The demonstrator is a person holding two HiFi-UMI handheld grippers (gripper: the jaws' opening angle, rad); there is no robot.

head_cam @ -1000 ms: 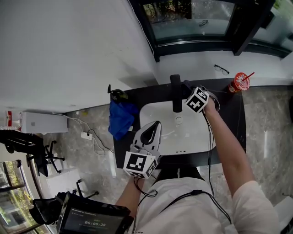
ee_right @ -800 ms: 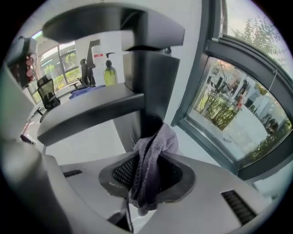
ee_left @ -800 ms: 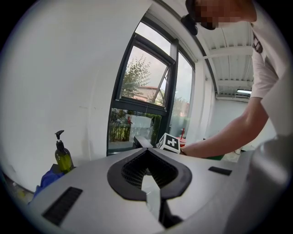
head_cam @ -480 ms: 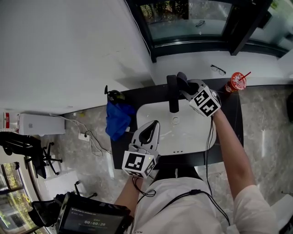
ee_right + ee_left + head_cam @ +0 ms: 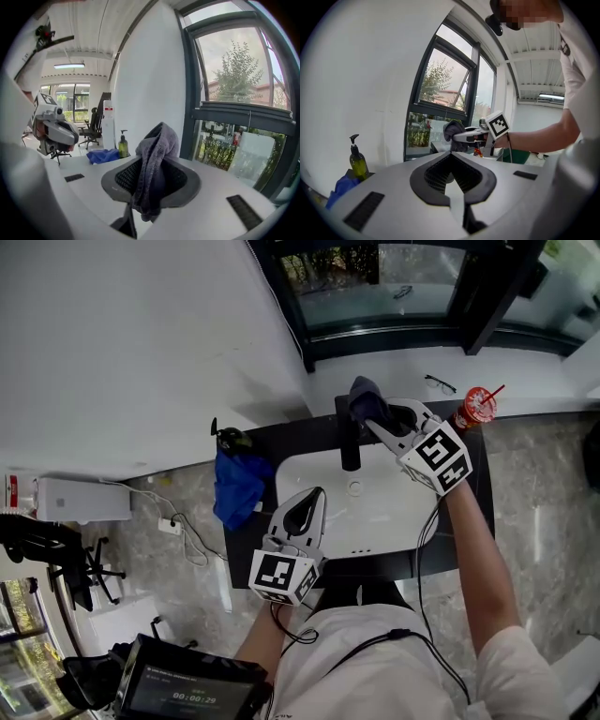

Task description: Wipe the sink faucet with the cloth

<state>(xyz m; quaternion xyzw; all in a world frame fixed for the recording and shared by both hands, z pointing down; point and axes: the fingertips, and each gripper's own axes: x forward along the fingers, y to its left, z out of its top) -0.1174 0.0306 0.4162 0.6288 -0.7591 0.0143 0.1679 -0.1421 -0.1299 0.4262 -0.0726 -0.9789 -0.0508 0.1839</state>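
The black faucet (image 5: 349, 442) stands at the back rim of the white sink (image 5: 394, 512). My right gripper (image 5: 373, 418) is shut on a grey cloth (image 5: 367, 399), which it holds up by the faucet's top, just to its right; whether the cloth touches the faucet I cannot tell. In the right gripper view the cloth (image 5: 157, 159) hangs folded between the jaws. My left gripper (image 5: 322, 495) hovers over the sink's front left part, its tips together and nothing in them. The left gripper view shows the cloth (image 5: 452, 131) raised in front of the window.
A green soap bottle (image 5: 232, 437) and a crumpled blue cloth (image 5: 236, 486) lie on the dark counter left of the sink. A red cup with a straw (image 5: 473, 409) stands at the right. Glasses (image 5: 439, 382) lie on the white sill below the window.
My right gripper has risen with the grey cloth from low beside the faucet to the level of its top and tipped flatter. The left gripper has stayed where it was.
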